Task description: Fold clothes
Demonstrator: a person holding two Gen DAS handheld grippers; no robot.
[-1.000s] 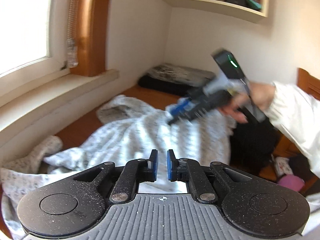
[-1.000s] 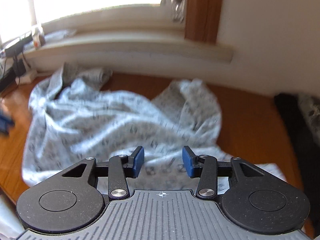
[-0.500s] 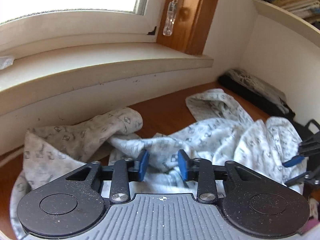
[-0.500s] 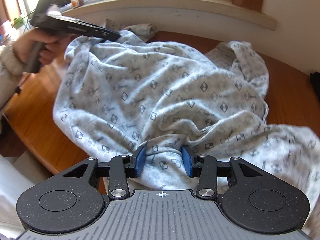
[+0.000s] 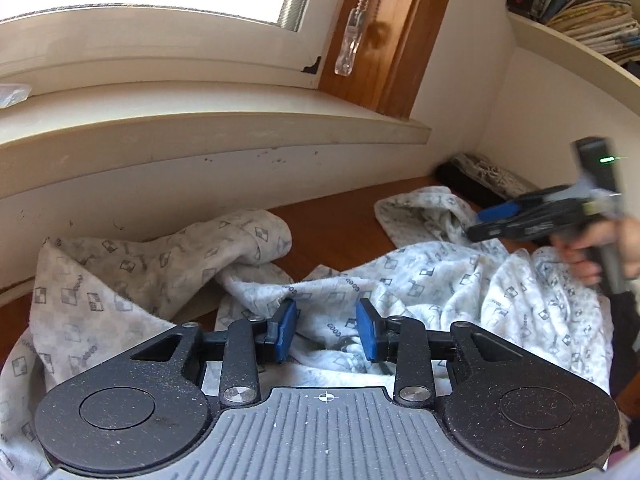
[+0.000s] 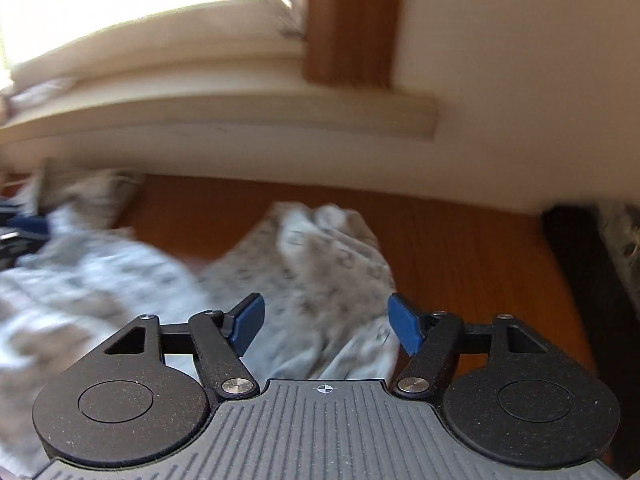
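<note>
Hovering over rumpled patterned garment, left gripper and right gripper both spread, grasping nothing; bare wooden tabletop beyond sleeve edge.

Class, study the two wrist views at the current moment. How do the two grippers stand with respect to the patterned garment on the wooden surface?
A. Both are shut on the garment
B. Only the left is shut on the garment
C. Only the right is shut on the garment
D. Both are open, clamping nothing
D: the left gripper and the right gripper both show a clear gap between their blue pads, with the patterned garment lying loose beneath them.
</note>
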